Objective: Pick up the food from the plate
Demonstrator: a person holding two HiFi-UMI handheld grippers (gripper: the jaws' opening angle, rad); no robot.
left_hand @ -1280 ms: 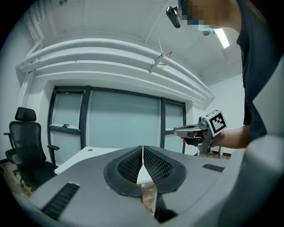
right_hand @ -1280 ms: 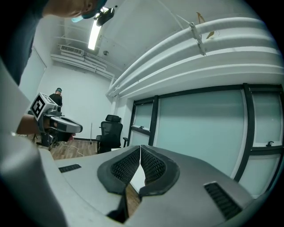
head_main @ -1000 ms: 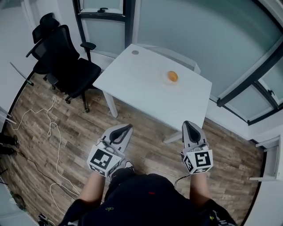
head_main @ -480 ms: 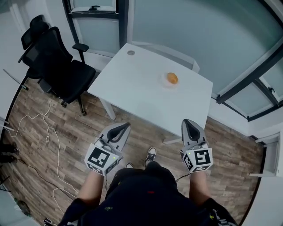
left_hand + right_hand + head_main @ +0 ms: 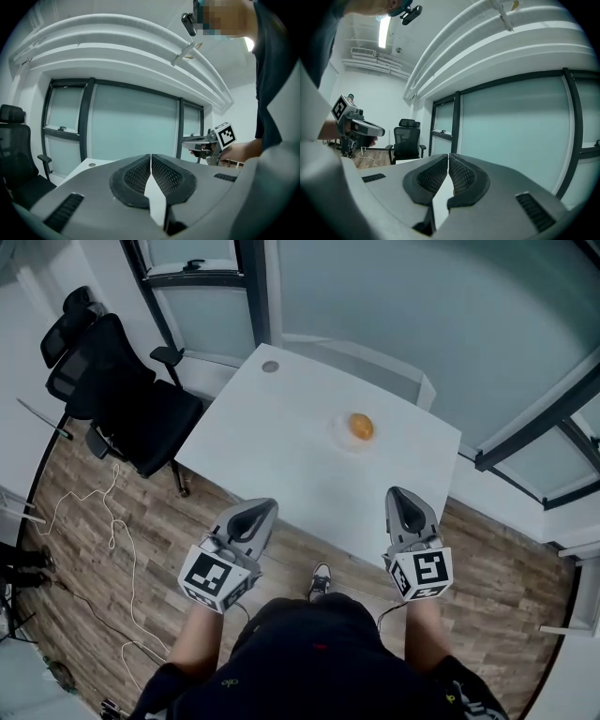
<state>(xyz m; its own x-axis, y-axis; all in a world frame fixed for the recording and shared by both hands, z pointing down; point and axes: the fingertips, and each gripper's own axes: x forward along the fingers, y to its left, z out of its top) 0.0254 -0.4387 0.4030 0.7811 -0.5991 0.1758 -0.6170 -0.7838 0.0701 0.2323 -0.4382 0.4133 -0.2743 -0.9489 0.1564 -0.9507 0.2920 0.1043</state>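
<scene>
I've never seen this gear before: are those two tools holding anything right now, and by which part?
Nothing is held. The left tool and right tool are both shut and empty; the food lies on its plate.

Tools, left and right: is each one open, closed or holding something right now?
Left tool: closed, holding nothing.
Right tool: closed, holding nothing.

White table (image 5: 281,446) dead centre, black office chair (image 5: 131,409) at ten o'clock, frosted glass wall (image 5: 394,306) at twelve, wood floor (image 5: 66,596) below, cable (image 5: 129,568) at eight.
</scene>
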